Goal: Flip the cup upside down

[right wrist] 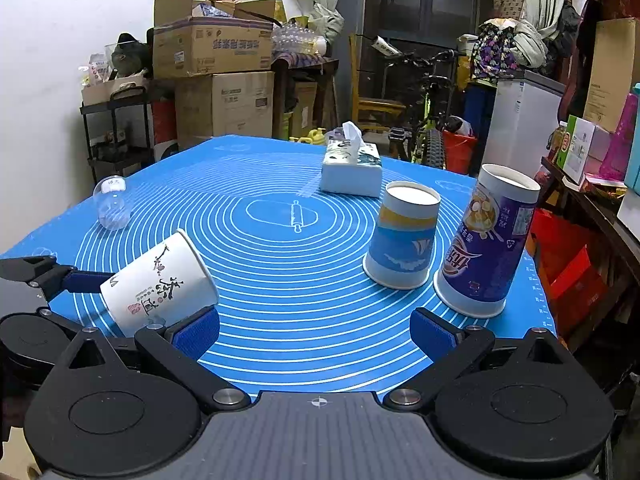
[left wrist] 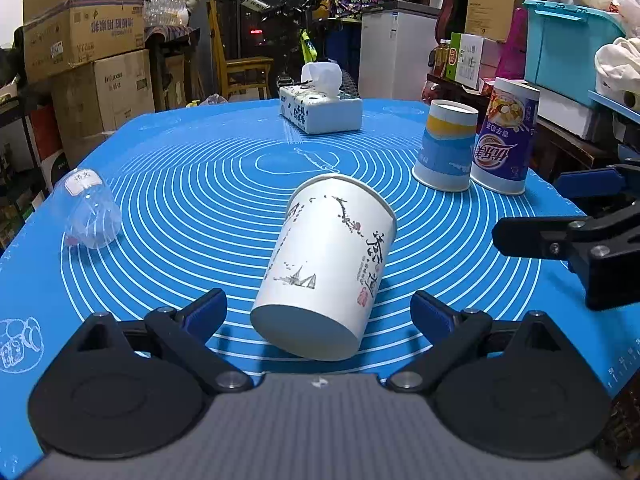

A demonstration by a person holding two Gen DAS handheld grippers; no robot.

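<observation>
Cup [left wrist: 326, 268] – tilted, base toward left gripper [left wrist: 320, 312], rim away. Jaws wide apart, empty. Right gripper [right wrist: 316, 332] likewise agape – farther off.

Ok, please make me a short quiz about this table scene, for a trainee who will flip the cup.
1. True or false: the white cup already stands upside down.
2. What stands right beside the purple cup?
3. Fill in: the left tongs and the right tongs are both ____.
Key: 1 false, it lies tilted on its side; 2 the blue-and-yellow cup; 3 open.
</observation>
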